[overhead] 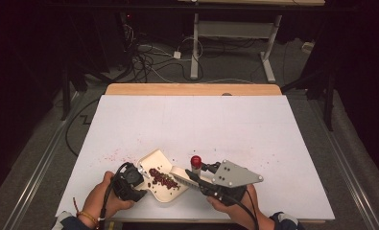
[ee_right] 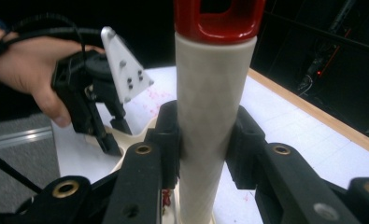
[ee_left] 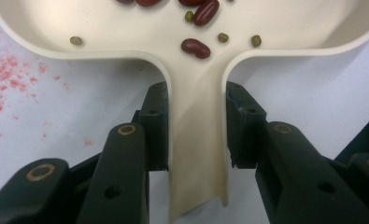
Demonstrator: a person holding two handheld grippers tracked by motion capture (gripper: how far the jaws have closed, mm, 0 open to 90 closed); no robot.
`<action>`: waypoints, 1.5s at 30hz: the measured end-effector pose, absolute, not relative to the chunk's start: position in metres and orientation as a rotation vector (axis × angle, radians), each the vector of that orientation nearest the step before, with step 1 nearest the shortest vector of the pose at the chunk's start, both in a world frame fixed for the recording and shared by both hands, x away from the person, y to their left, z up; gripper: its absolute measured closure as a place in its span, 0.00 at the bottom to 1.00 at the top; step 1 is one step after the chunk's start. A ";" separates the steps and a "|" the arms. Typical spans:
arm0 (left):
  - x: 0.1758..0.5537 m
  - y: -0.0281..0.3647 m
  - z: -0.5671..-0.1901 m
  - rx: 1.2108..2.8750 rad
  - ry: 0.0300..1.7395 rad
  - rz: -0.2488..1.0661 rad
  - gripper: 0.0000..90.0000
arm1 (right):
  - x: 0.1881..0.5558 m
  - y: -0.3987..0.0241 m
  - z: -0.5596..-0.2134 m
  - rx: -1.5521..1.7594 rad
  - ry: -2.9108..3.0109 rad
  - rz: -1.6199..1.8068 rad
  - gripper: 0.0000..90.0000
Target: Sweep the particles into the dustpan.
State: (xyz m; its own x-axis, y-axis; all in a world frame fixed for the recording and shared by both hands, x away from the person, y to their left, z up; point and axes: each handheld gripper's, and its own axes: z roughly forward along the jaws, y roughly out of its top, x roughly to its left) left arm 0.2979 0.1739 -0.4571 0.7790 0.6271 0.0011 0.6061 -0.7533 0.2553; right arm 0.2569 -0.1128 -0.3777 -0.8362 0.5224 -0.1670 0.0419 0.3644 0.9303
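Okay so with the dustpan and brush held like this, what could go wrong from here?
The left gripper pinches only the narrow handle of the dustpan, so the pan could twist or tip. Loose beans lie near the handle channel and might roll out that way. The brush, clamped upright by the right gripper, sits close against the pan, so a hard sweep could flick beans onto the table.
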 end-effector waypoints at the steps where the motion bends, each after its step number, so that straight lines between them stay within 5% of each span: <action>1: 0.298 0.174 -0.457 2.730 0.964 0.126 0.71 | 0.258 -0.115 -0.376 0.491 2.183 1.481 0.78; 13: 0.299 0.174 -0.457 2.732 0.959 0.118 0.71 | 0.291 -0.131 -0.377 0.502 2.068 1.431 0.78; 23: 0.299 0.174 -0.458 2.726 0.965 0.106 0.71 | 0.338 -0.104 -0.390 0.460 2.053 1.431 0.78; 45: 0.300 0.174 -0.457 2.733 0.964 0.103 0.71 | 0.299 -0.105 -0.377 0.474 2.062 1.532 0.78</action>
State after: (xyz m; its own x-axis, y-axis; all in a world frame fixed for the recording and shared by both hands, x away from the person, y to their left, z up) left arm 0.3003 0.1739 -0.4575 0.7796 0.6261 -0.0138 0.6092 -0.7531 0.2484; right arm 0.2989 -0.1047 -0.3766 -0.8017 0.5632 -0.2002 -0.0289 0.2980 0.9541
